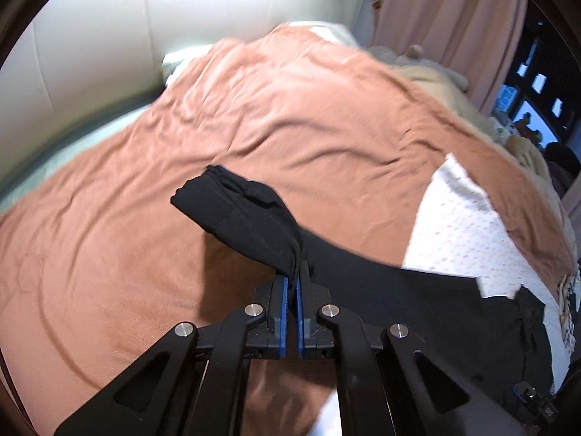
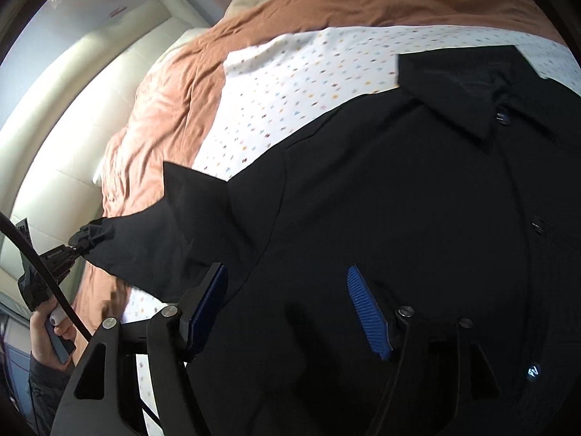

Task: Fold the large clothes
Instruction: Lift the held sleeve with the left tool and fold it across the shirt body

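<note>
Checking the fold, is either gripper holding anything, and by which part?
The left gripper is shut on the black shirt, pinching its sleeve near the cuff end. The right gripper hangs open over the shirt's front, holding nothing.

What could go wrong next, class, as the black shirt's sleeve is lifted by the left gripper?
1. The left gripper pinches only the sleeve end, so it may slip out.
2. The right gripper is open above the black shirt, not pinning it; the body may drag across the dotted sheet.
</note>
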A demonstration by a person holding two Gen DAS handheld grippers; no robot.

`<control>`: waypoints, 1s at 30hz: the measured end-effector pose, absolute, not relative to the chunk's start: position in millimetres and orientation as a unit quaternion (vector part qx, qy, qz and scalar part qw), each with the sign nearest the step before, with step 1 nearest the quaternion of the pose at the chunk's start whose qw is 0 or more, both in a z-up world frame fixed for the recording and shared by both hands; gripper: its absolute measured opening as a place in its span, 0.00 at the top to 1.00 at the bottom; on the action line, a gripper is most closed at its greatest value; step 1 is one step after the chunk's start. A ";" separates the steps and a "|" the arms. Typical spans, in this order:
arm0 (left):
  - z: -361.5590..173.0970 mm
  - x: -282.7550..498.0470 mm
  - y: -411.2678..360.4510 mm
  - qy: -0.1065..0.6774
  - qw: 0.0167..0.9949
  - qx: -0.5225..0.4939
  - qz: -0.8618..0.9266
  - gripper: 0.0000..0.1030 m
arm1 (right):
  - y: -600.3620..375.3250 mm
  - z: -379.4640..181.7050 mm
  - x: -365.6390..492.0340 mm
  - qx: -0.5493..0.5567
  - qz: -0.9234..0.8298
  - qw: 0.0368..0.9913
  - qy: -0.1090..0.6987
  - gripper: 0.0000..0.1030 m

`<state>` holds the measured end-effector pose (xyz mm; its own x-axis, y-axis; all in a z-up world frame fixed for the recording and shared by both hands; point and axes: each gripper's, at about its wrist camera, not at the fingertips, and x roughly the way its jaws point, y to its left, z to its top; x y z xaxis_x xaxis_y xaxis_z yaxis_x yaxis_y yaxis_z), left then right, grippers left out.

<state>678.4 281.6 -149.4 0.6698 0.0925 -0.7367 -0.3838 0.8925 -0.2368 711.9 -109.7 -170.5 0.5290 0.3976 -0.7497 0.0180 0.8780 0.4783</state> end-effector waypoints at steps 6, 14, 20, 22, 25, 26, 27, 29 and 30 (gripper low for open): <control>-61.1 665.2 230.7 0.339 0.921 -0.169 0.090 0.94 | -138.3 -133.8 680.6 0.245 0.096 0.850 0.456 0.35; 28.6 651.5 137.2 0.299 0.944 -0.133 0.027 0.94 | -191.0 -101.6 593.8 0.267 0.066 0.874 0.401 0.35; 53.7 645.2 58.1 0.294 0.950 -0.101 -0.021 0.94 | -227.0 -103.3 537.6 0.292 0.026 0.875 0.384 0.35; 56.6 646.1 35.6 0.295 0.950 -0.092 -0.035 0.94 | -236.9 -104.7 523.8 0.309 0.015 0.873 0.378 0.35; 60.8 644.3 -2.9 0.296 0.950 -0.079 -0.060 0.94 | -242.5 -104.3 513.4 0.324 -0.007 0.871 0.370 0.35; 60.2 644.4 -17.0 0.299 0.949 -0.076 -0.070 0.94 | -247.9 -108.6 513.2 0.336 -0.008 0.866 0.370 0.35; 58.8 644.9 -27.7 0.301 0.947 -0.076 -0.077 0.94 | -249.5 -110.0 513.1 0.345 -0.009 0.863 0.370 0.35; 55.6 647.0 -47.2 0.308 0.944 -0.074 -0.093 0.94 | -255.6 -114.1 511.7 0.354 -0.020 0.858 0.371 0.35; 53.8 647.8 -57.0 0.311 0.942 -0.073 -0.101 0.94 | -261.9 -115.2 507.9 0.355 -0.029 0.858 0.370 0.35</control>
